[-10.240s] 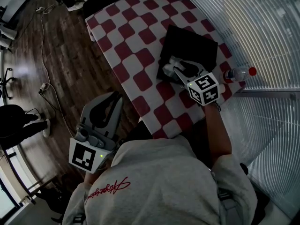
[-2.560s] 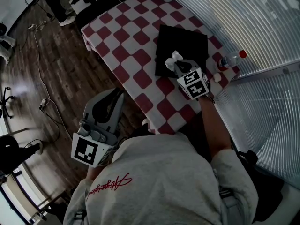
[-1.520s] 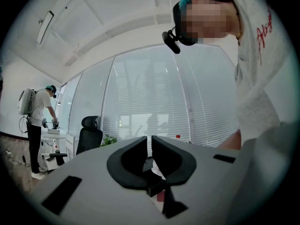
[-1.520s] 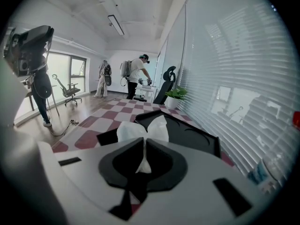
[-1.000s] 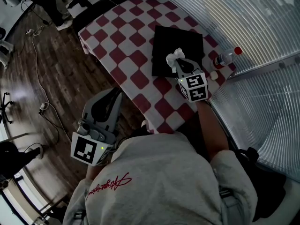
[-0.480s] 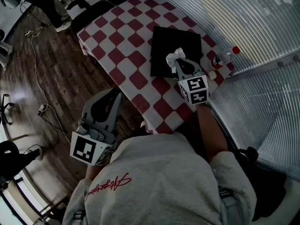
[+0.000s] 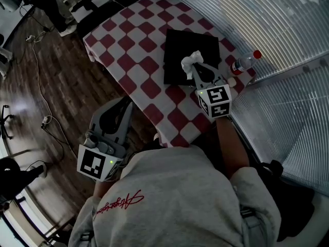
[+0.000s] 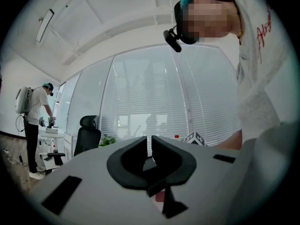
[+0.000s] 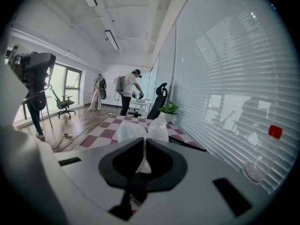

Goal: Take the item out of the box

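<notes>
jaws of the right gripper [image 7: 196, 67] are closed tight on the white crumpled film-wrapped item [image 7: 190, 60] directly over the flat black box [image 7: 177, 45], so it likely needs carrying sideways clear.

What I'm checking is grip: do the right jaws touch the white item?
Touching: the right gripper view shows the right gripper shut on the white item.

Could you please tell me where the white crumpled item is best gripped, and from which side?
Grip the white crumpled item at its narrow gathered waist, coming from the person's side over the near edge of the black box. It flares into two soft lobes beyond that waist, so the jaws can close tightly there; the right gripper is shut on just that part.
</notes>
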